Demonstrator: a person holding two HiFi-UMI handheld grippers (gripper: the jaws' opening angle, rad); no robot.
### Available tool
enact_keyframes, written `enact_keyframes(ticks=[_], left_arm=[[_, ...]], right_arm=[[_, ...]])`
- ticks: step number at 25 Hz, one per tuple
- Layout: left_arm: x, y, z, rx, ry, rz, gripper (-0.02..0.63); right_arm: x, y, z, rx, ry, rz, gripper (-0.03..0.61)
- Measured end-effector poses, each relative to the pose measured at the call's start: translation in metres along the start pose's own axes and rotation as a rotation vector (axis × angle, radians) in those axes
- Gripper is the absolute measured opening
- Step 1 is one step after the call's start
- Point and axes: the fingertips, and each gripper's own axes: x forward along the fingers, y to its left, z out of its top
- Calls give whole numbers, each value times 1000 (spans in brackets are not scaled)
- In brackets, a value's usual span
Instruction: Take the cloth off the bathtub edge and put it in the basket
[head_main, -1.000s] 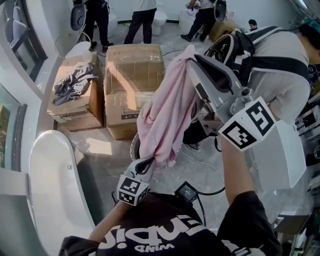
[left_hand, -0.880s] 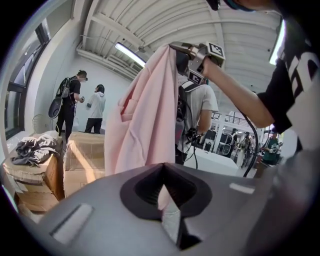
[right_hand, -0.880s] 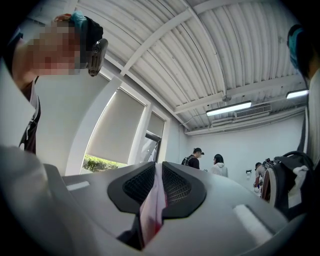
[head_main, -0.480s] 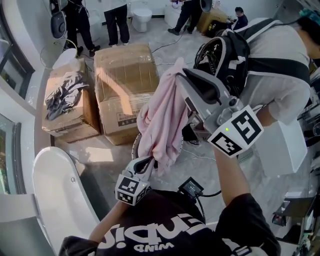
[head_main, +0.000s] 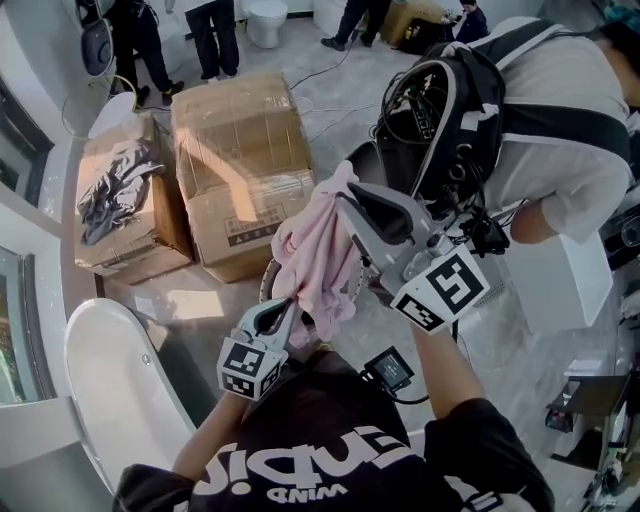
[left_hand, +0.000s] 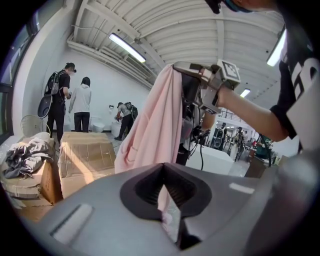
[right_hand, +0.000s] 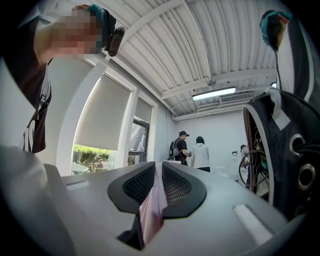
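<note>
right gripper (right_hand: 159, 172): jaws nearly together, pinched on a fold of the pink cloth (head_main: 318, 250), which fills the slot between the pads. left gripper (left_hand: 163, 172): same story, jaws closed on a thin strip of the cloth's lower part. so both ends are held and nothing is slack on the floor.

the cloth is off the bathtub (head_main: 95, 400) and hanging in the air between the two grippers. in the head view its long axis runs from the right gripper at the top down and left to the left gripper at the bottom, with the bulk bunched on the left side of that line.

a curved rim (head_main: 266, 288) shows just behind the cloth's lower edge, close beside the left gripper. looks like the basket, but most of it is hidden, so not certain.

if that's the basket, the target is below and slightly left of the load. the left hand is the nearer one and the right is well above it. my read: the right end has to come down over the rim before either lets go, else the top half drapes outside. cardboard boxes (head_main: 235, 150) sit beyond, clear of the path.
</note>
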Motion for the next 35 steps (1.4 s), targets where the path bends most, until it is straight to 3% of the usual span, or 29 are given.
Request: enact_keyframes(ticks=[20, 30, 35], left_arm=[[34, 13, 5, -27, -27, 84, -3], [47, 24, 2, -45, -14, 106, -3], [53, 34, -12, -38, 11, 114, -3]], right_arm=[[-9, 7, -116, 61, 117, 60, 57], [-11, -2, -155, 104, 163, 56, 58], [-13, -4, -194, 139, 213, 41, 58]])
